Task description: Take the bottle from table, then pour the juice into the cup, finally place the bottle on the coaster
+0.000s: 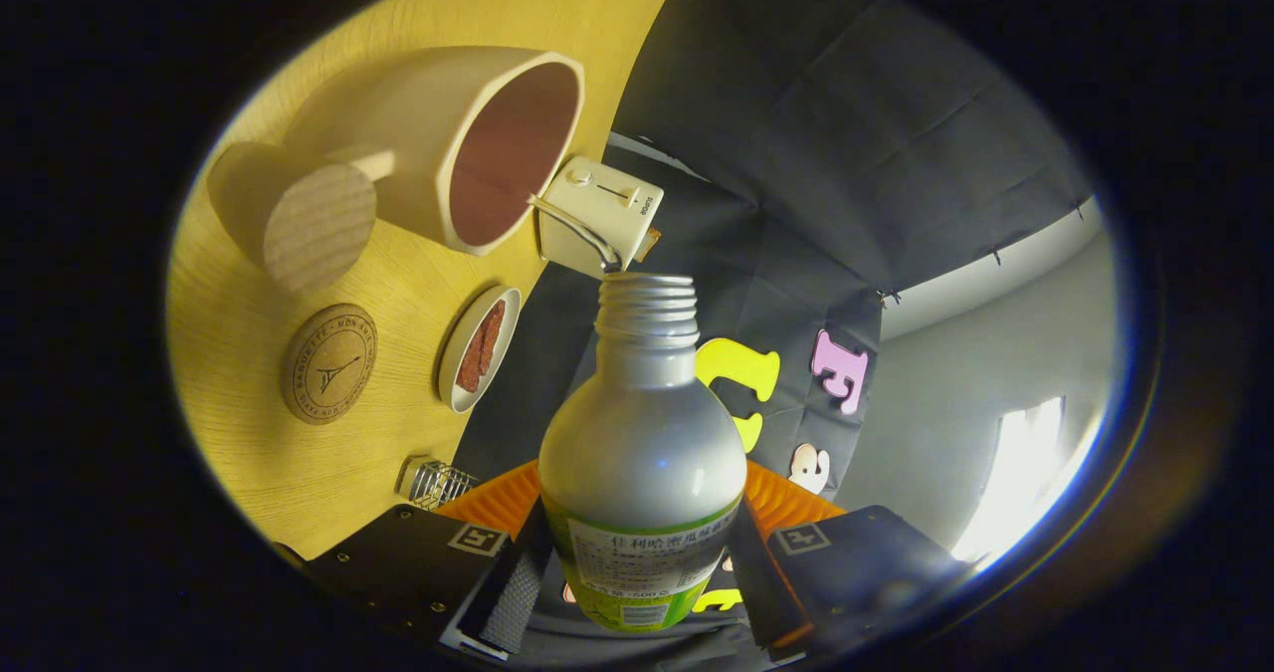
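My gripper is shut on a clear plastic bottle with a green label and an open threaded neck. Both fingers press on its lower body. The whole view is rolled, so the wooden table stands off to the side of the bottle. The bottle's mouth points beyond the fingers, close to the rim of a large beige cup with a reddish-brown inside. A round cork coaster with a printed tower lies on the table nearer the fingers than the cup.
A wooden cylinder block stands beside the cup. A small white dish holding reddish strips lies near the table's edge. A white toaster sits past the bottle's mouth. A small wire rack is close to one finger.
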